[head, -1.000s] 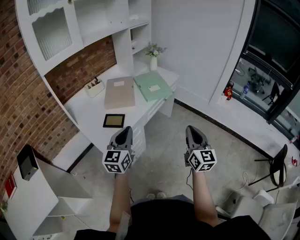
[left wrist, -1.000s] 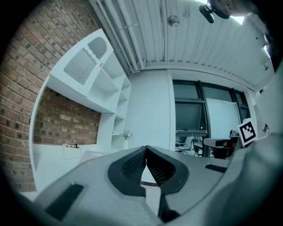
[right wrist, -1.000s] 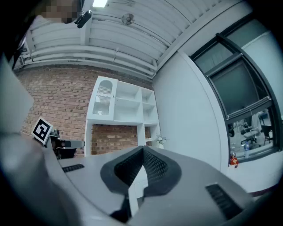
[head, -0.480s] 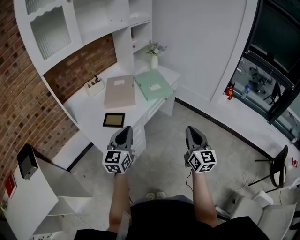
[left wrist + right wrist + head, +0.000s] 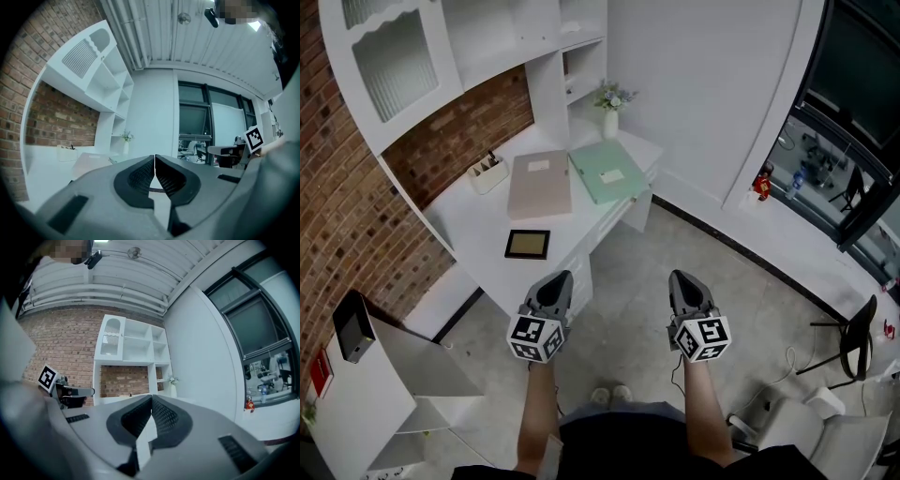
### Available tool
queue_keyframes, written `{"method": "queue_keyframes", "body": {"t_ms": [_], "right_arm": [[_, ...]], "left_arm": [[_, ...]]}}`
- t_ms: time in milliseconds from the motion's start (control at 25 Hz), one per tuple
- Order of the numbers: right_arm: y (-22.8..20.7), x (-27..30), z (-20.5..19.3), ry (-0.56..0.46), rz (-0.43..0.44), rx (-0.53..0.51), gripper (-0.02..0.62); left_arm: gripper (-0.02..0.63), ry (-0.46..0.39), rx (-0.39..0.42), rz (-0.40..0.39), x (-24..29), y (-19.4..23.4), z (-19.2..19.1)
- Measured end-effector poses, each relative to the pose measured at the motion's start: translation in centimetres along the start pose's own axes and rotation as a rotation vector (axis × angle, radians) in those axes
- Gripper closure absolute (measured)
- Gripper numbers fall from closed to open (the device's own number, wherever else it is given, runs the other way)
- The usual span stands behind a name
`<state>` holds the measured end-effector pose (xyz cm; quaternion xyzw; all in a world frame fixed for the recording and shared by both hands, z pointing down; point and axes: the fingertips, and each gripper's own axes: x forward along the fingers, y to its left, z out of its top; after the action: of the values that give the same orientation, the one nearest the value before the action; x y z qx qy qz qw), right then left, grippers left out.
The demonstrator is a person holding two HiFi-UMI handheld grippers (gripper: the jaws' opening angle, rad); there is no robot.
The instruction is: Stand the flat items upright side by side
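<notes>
Here, the left gripper (image 5: 554, 280) and the right gripper (image 5: 685, 279) are hovering level over the floor (image 5: 619, 323), short of the desk (image 5: 476, 225), each with its jaws pressing together on nothing. Meanwhile the flat items are all lying face up on the desk: a beige folder (image 5: 540, 185) and a green folder (image 5: 606, 172) are resting just beside each other toward the back, while a small dark frame (image 5: 528, 244) is sitting apart from them near the front edge, closest to the left gripper.
</notes>
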<state>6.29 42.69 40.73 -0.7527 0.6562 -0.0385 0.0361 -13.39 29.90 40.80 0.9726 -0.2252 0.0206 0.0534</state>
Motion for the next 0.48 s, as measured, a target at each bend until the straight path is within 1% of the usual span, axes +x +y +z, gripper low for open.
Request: {"method": "queue_keyframes", "body": {"t_ms": [80,120,160,200,240,280,320,400,480], "right_arm": [[0.2,-0.2,0.0,-0.005,0.006,0.015,0.597],[0.2,-0.3,0.0,-0.009,0.01,0.02,0.564],[0.2,-0.4,0.1,-0.014,0.014,0.025,0.542],[0.2,-0.5,0.3,-0.02,0.016,0.03,0.531],[0.2,-0.6,0.4,-0.026,0.019,0.038,0.501],[0.2,-0.5,0.6,-0.032,0.024,0.047,0.469],[0.1,-0.5,0.7,-0.035,0.03,0.056,0.445],[0.1,-0.3,1.1,-0.039,0.042,0.067,0.378],[0.3,-0.1,1.6,-0.045,0.051,0.068,0.339]], "left_arm": [[0.595,-0.004,-0.028,0.004,-0.3,0.3,-0.3],[0.592,-0.003,-0.039,0.003,-0.5,0.5,-0.5],[0.574,-0.001,-0.049,0.004,-0.6,0.6,-0.7],[0.515,0.001,-0.058,0.005,-0.7,0.7,-0.9],[0.444,0.004,-0.063,0.007,-0.8,0.9,-1.1],[0.413,0.006,-0.066,0.008,-0.8,1.1,-1.3],[0.397,0.006,-0.067,0.007,-0.8,1.2,-1.4],[0.357,0.002,-0.074,0.005,-0.7,1.5,-1.4],[0.336,-0.006,-0.075,0.0,-0.7,1.7,-1.2]]}}
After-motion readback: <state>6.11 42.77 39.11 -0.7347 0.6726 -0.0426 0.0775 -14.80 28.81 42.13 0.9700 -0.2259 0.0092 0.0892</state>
